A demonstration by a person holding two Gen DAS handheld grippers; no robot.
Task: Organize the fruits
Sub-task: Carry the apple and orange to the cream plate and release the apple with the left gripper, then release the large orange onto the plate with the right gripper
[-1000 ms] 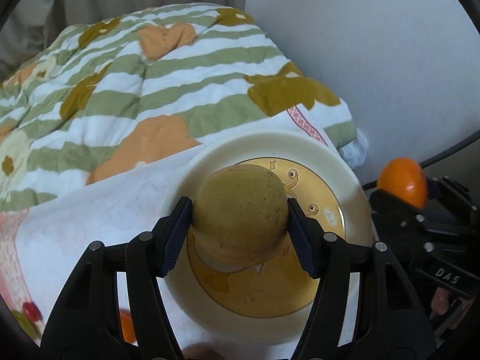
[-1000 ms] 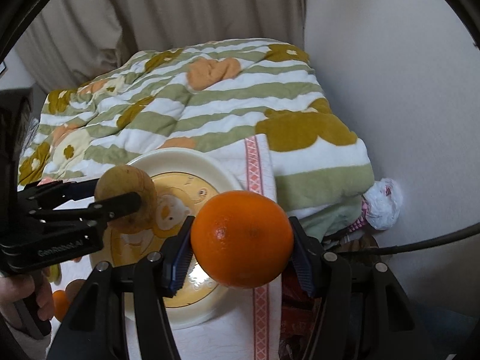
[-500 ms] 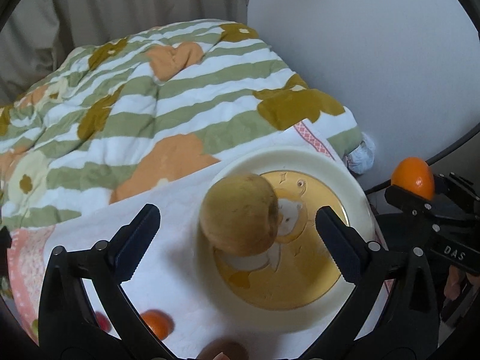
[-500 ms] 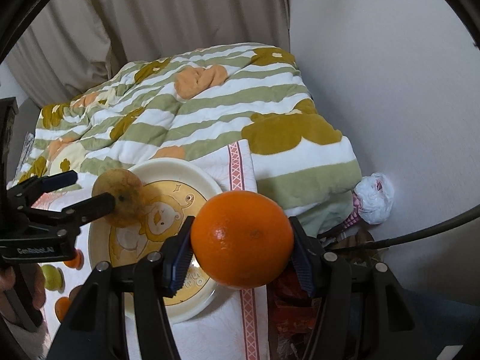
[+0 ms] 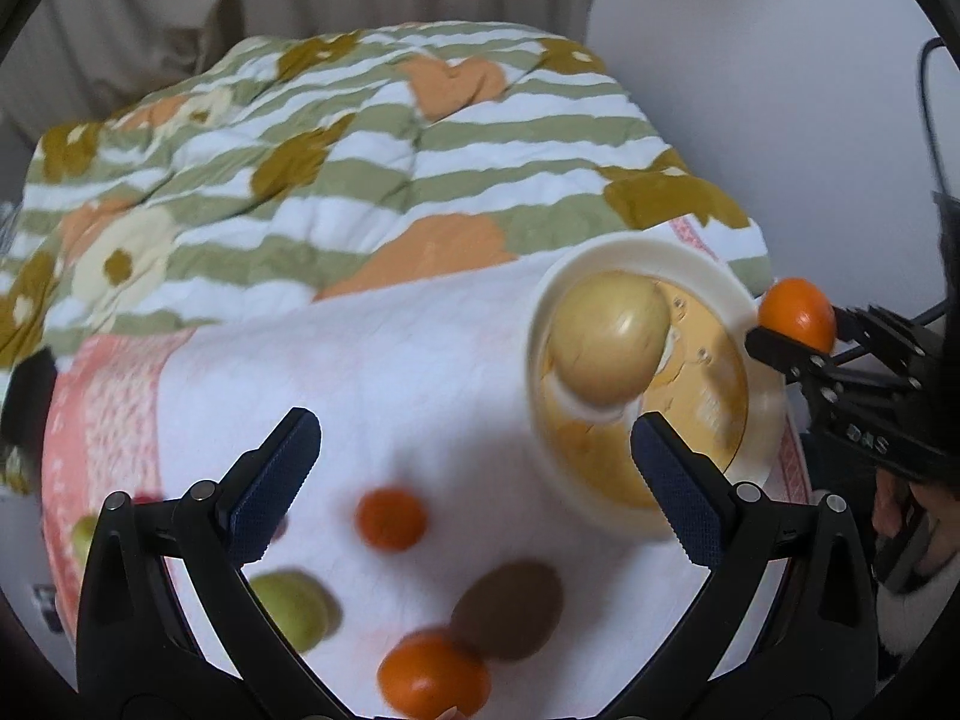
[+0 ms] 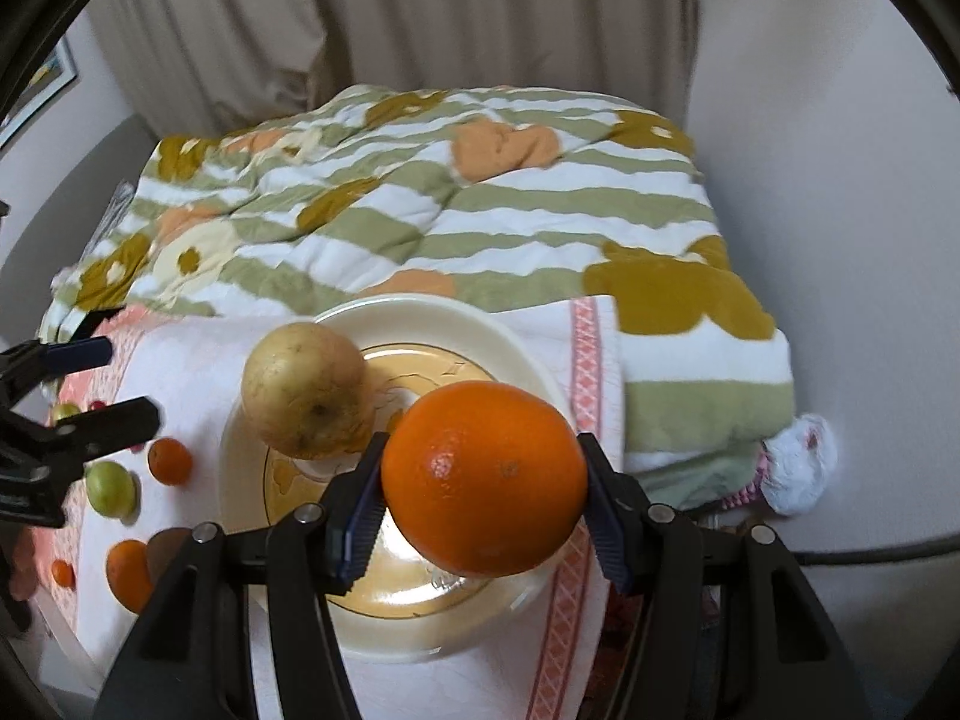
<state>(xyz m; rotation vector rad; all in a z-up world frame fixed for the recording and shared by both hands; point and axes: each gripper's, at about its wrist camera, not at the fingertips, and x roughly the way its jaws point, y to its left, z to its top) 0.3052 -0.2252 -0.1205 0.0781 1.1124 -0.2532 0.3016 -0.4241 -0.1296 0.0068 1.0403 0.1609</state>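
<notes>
A yellow-brown pear point(image 5: 607, 341) point(image 6: 306, 389) lies on the cream plate point(image 5: 648, 255) point(image 6: 432, 315) with a yellow cartoon centre. My left gripper point(image 5: 474, 480) is open and empty, pulled back left of the plate; it also shows in the right wrist view point(image 6: 90, 384). My right gripper point(image 6: 483, 501) is shut on a large orange point(image 6: 485, 477) and holds it above the plate's near right part; it shows in the left wrist view point(image 5: 795, 312) at the plate's right edge. Loose on the white cloth lie a small orange point(image 5: 391, 519), a green fruit point(image 5: 294, 609), a brown kiwi point(image 5: 510, 609) and another orange point(image 5: 433, 681).
A green-striped floral quilt point(image 6: 456, 198) covers the bed behind the white and pink cloth point(image 5: 360, 372). A white wall point(image 6: 840, 180) stands at the right, curtains point(image 6: 420, 18) at the back. A crumpled white bag point(image 6: 798, 462) lies beside the bed.
My left gripper let go of the pear, opened wide and drew back to the left. The pear stays on the plate. My right gripper carried the orange in over the plate.
</notes>
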